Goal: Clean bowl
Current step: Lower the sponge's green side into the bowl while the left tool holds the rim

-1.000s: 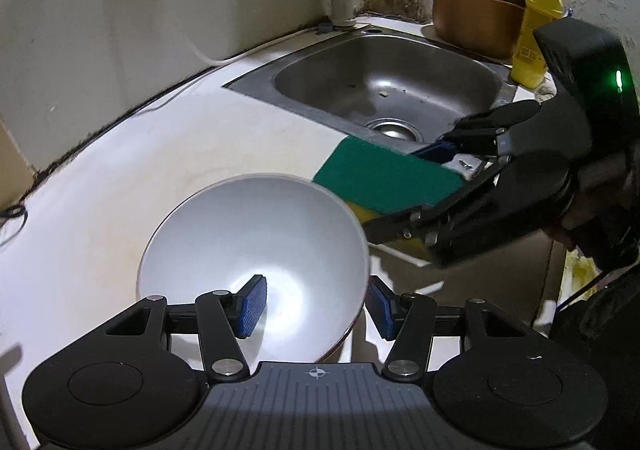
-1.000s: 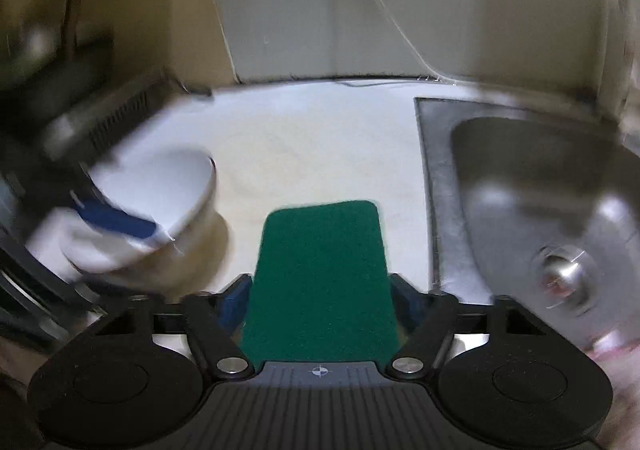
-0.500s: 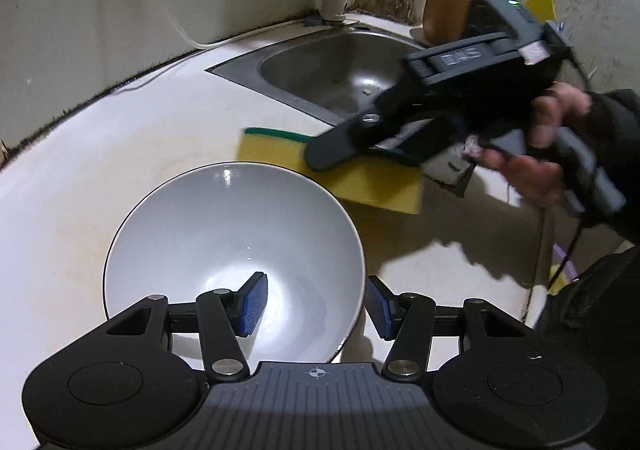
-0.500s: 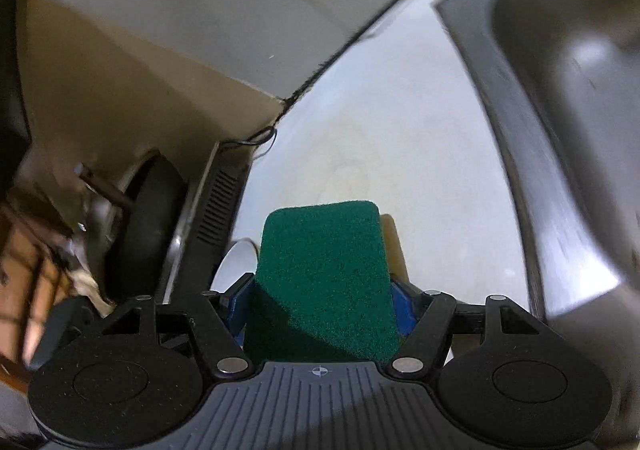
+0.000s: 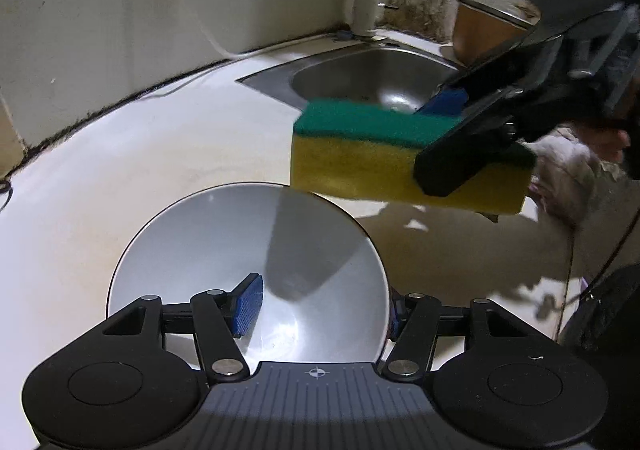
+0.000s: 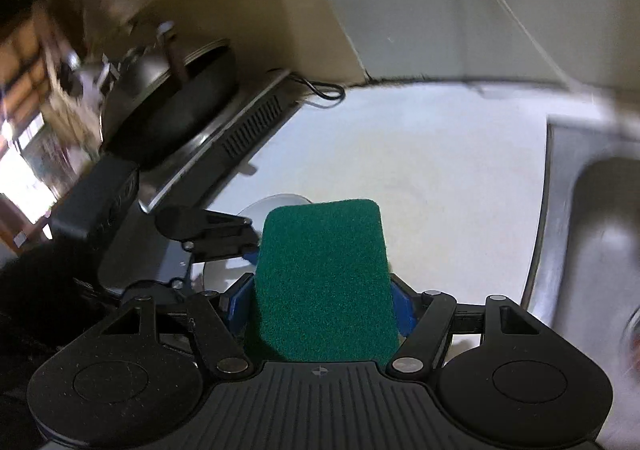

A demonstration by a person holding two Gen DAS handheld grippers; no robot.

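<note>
Bowl (image 5: 224, 250): pale grey, glossy, round, dark thin rim, inside plain with a sponge-shaped shadow across it; stood on the white worktop (image 5: 132, 154), at 6 o'clock in the left wrist view.
Left gripper (image 5: 320, 308): straddled the bowl's near right rim, one blue pad inside, the other outside; jaws opening, pads not seen pressing the wall.
Sponge (image 5: 360, 158): yellow body, green scouring face; clamped between the blue pads of the right gripper (image 6: 322, 300), held above the bowl at 1 o'clock.
Sink (image 5: 372, 78): steel, at 12 o'clock behind the sponge.
</note>
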